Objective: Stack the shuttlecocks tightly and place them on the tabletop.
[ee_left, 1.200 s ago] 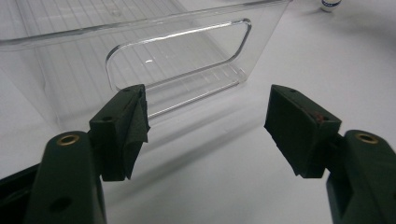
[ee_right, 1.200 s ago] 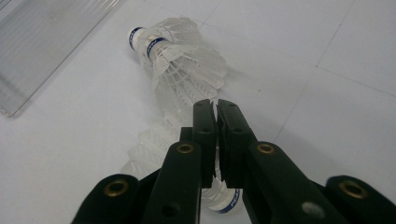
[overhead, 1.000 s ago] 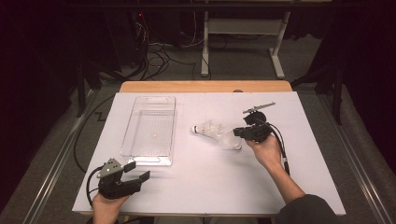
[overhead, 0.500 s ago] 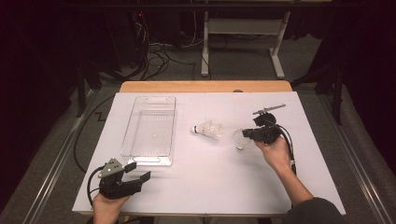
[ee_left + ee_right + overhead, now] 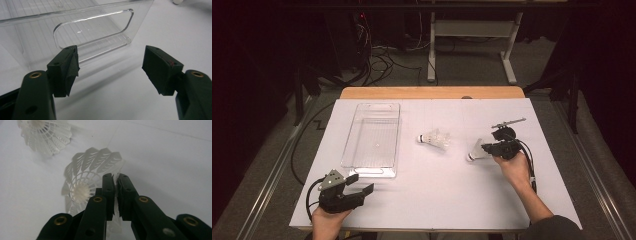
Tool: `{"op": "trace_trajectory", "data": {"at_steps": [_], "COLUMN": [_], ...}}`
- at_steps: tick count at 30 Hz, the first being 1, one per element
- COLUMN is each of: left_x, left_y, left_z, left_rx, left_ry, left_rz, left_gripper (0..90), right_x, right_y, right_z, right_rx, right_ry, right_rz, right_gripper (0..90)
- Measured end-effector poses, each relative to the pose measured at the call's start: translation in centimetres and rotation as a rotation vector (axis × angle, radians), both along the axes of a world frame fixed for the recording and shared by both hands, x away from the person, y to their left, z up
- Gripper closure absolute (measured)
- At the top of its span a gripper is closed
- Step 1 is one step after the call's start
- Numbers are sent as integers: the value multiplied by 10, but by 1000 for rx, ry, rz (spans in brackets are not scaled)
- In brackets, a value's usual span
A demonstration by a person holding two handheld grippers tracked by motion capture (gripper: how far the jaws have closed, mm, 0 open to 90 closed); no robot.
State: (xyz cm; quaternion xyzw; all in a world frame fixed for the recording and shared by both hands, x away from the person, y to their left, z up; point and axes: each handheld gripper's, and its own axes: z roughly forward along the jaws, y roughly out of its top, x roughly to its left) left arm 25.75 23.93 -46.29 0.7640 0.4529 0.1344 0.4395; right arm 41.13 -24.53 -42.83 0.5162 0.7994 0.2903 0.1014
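A white plastic shuttlecock (image 5: 474, 151) hangs just above the white table at the right, with my right gripper (image 5: 486, 148) shut on the rim of its skirt. In the right gripper view the shuttlecock (image 5: 85, 177) shows its open skirt, pinched between the jaws of that gripper (image 5: 116, 176). A second shuttlecock (image 5: 434, 139) lies on its side mid-table, also seen in the right gripper view (image 5: 45, 135). My left gripper (image 5: 362, 182) rests near the front left corner, open and with nothing in it. Its jaws (image 5: 111, 57) face the near end of a clear plastic bin (image 5: 100, 30).
The clear bin (image 5: 371, 172) lies lengthwise on the left half of the white table (image 5: 452, 195) with nothing in it. A wooden strip (image 5: 432, 93) runs along the far edge. Cables and a metal stand sit on the dark floor behind.
My right gripper has carried its shuttlecock to the right and a little nearer the person, away from the shuttlecock that lies on the table. The left gripper has kept still.
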Motion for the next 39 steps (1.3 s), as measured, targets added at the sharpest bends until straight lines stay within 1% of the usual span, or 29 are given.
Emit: {"op": "trace_trajectory", "data": {"at_steps": [5,9,19,24,34,39], "left_x": [0,0,0,0,0,0], "left_y": [0,0,0,0,0,0], "left_z": [0,0,0,0,0,0], "left_rx": [1,2,2,3,1,1], "left_ry": [-1,-1,-2,-3,-2,-3], "left_rz": [-1,-1,0,0,1,2], "left_gripper": [302,302,301,301,300,300], "right_x": [0,0,1,1,0,0], "right_y": [2,7,16,20,18,15], "right_z": [-7,-8,-10,-11,-9,-9], "right_rx": [13,16,35,33,26,29], "right_ry": [1,-9,-11,-15,-18,-14], "right_rz": [0,7,17,25,20,16], "right_gripper": [859,859,857,846,769,708]}}
